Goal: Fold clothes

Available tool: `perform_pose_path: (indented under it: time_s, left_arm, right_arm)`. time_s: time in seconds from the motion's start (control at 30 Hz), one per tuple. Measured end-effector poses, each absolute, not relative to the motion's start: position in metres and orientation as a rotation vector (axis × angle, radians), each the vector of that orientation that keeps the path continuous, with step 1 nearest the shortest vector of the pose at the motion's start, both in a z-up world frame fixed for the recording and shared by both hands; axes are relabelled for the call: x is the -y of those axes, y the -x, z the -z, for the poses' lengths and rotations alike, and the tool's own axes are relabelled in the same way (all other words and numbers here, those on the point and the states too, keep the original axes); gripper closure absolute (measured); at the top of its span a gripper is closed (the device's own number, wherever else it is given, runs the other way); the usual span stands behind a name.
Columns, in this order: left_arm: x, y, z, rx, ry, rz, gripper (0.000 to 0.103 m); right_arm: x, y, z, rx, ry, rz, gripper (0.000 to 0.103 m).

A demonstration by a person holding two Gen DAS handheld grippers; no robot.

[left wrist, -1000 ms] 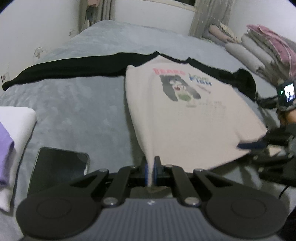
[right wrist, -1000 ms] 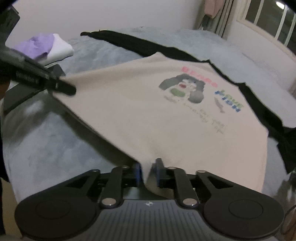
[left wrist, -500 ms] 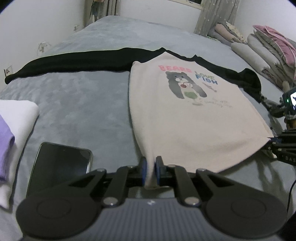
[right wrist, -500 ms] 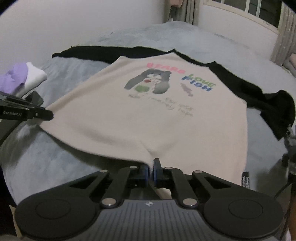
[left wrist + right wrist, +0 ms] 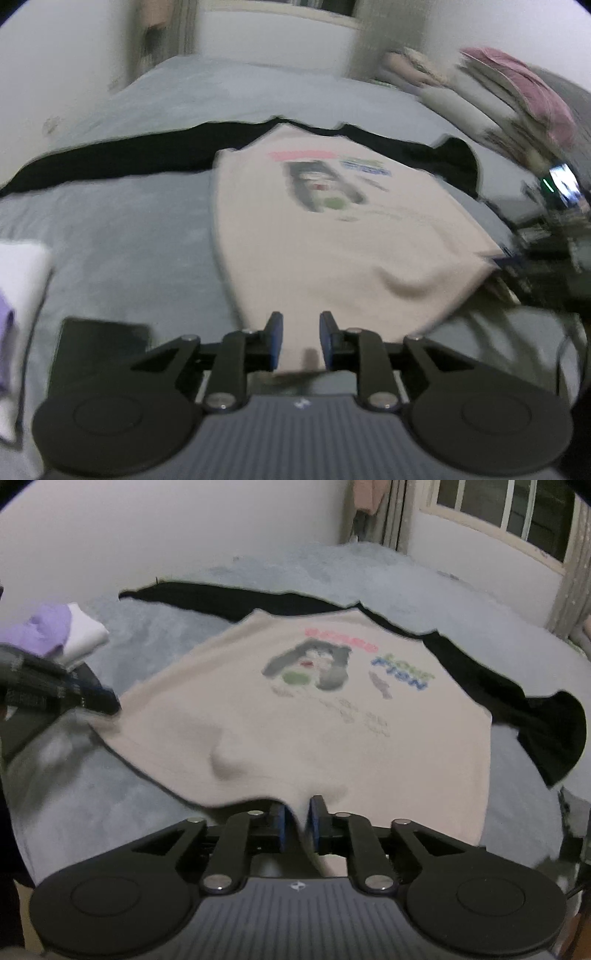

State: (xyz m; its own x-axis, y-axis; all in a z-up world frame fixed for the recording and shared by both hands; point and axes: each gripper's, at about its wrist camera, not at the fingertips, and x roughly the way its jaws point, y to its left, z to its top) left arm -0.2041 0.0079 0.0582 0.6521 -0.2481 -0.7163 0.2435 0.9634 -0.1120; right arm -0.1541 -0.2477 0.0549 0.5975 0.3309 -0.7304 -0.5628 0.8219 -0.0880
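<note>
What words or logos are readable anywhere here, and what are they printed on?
"FISH": blue, on the shirt chest, right wrist view; letters soft.
Pink word above the bear print: too blurred.
Greenish word above "FISH": too blurred.
Small grey lines under the print: unreadable.
Lit small screen, left wrist view: unreadable.
Small white logo on each gripper body: no letters legible.

right claw (image 5: 297, 821), jaws just opening, shirt (image 5: 295, 731) hem between them; left claw (image 5: 99, 701) at its other corner.
</note>
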Motion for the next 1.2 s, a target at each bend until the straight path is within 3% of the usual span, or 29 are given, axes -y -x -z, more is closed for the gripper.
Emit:
perform_pose_path:
  time_s: [0.17,0.63,1.2]
  left_arm:
    - [0.032,0.220,-0.056,-0.762,-0.187,0.366,0.081]
    - [0.071,0.222,-0.036,-0.816,-0.182,0.559,0.081]
    - [0.097,0.205,-0.034,-0.698,-0.308,0.511,0.074]
  right_arm:
    - [0.246,0.146,-0.052,-0.782,0.297,-0.496,0.086]
    - [0.236,0.143,-0.055,-0.784,0.268,-0.573,0.081]
    - [0.237,0.137,-0.055,-0.799,0.182,-0.619,0.078]
